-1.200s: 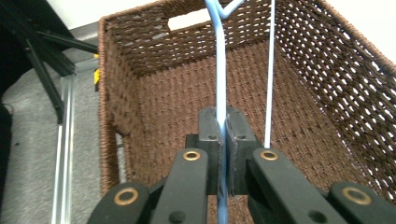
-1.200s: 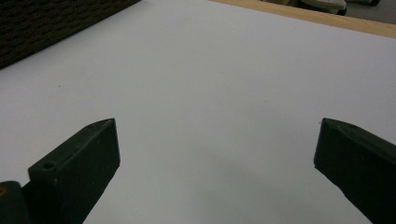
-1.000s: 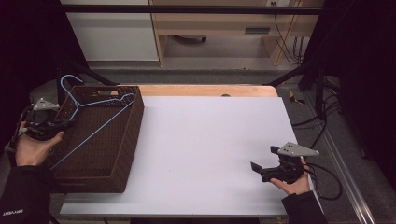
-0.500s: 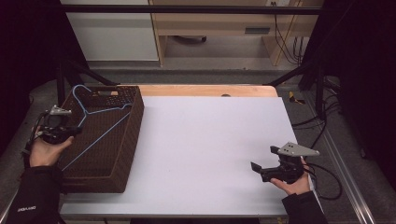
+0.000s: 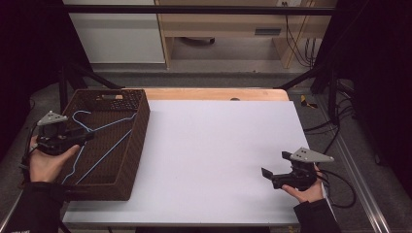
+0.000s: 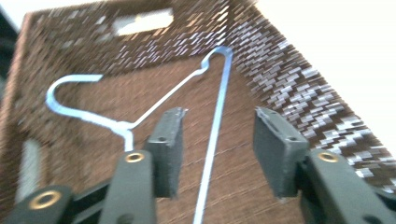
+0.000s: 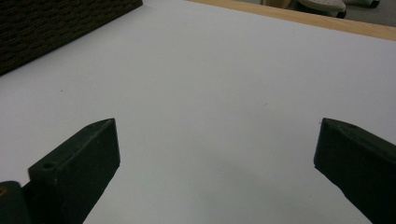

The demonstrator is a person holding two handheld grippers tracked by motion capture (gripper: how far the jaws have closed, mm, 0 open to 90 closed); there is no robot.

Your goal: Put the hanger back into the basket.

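White table surface (image 5: 218, 160) lies under my right gripper (image 5: 277, 175), which rests near the front right edge with jaws spread wide, holding nothing. My left gripper (image 5: 82, 137) hangs over the near left rim of the brown wicker basket (image 5: 138, 126), jaws parted and gripping nothing. Beyond it, inside the basket, lies the blue wire hanger (image 6: 140, 116).

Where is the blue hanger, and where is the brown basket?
blue hanger (image 6: 215, 126), left gripper view, on its long straight wire.
brown basket (image 5: 141, 124), high view, on its right woven wall.
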